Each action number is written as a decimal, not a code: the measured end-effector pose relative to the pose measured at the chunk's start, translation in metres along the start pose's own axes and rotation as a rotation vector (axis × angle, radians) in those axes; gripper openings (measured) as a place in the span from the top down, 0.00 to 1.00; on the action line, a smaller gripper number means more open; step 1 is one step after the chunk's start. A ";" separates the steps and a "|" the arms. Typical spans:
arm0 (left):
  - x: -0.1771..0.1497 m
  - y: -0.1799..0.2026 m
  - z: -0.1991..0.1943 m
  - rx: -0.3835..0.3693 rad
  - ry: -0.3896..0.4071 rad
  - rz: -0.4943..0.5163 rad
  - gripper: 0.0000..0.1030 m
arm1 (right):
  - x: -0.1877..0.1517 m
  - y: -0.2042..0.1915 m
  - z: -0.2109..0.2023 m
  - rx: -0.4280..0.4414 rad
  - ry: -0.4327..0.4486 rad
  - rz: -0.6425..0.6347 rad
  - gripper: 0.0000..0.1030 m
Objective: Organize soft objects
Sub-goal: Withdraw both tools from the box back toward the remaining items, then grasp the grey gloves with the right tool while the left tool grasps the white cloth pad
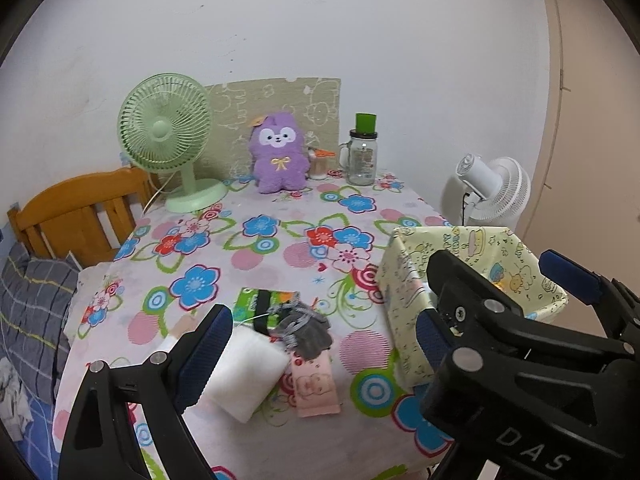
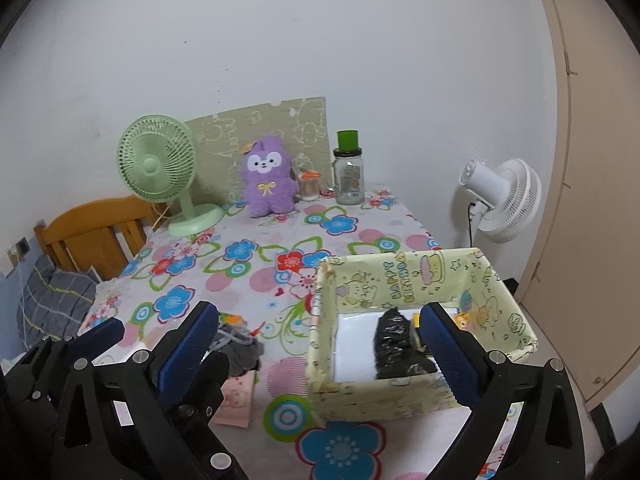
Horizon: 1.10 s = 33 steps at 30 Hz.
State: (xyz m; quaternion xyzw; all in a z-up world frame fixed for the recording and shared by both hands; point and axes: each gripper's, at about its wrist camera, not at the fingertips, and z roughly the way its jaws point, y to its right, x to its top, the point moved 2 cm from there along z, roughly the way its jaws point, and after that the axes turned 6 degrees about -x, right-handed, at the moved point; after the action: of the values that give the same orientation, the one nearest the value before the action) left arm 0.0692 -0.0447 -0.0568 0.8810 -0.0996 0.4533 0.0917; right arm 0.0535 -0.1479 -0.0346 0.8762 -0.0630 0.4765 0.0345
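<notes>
Both grippers hover with fingers apart — left [image 1: 324, 344], right [image 2: 320, 350] — holding nothing. A glove [image 1: 306, 326], sponge [image 1: 248, 372] and pink cloth [image 1: 316, 386] lie on the surface beside the box [image 2: 404, 394] — a black bundle [image 2: 394, 342] inside it.

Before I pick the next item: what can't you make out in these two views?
- Box contents: right view, right gripper finger covers part; left view, its wall hides all.
- Green packet: left view, grey glove overlaps it; print unreadable.
- White foam block: left view, left gripper finger hides its edge.
</notes>
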 end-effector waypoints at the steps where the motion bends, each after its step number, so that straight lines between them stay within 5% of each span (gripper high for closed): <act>1: -0.001 -0.002 -0.002 0.008 0.005 0.003 0.08 | -0.001 -0.004 -0.001 0.003 0.002 -0.005 0.01; 20: -0.031 -0.046 0.001 0.106 0.022 0.020 0.08 | -0.032 -0.063 0.008 0.080 -0.014 -0.093 0.01; 33: -0.055 -0.067 0.022 0.053 -0.024 0.007 0.09 | -0.060 -0.085 0.035 0.141 -0.086 -0.060 0.01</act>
State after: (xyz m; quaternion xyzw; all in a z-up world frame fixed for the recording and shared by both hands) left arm 0.0725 0.0199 -0.1187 0.8882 -0.0916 0.4453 0.0654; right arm 0.0621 -0.0637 -0.1042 0.8975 -0.0044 0.4406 -0.0155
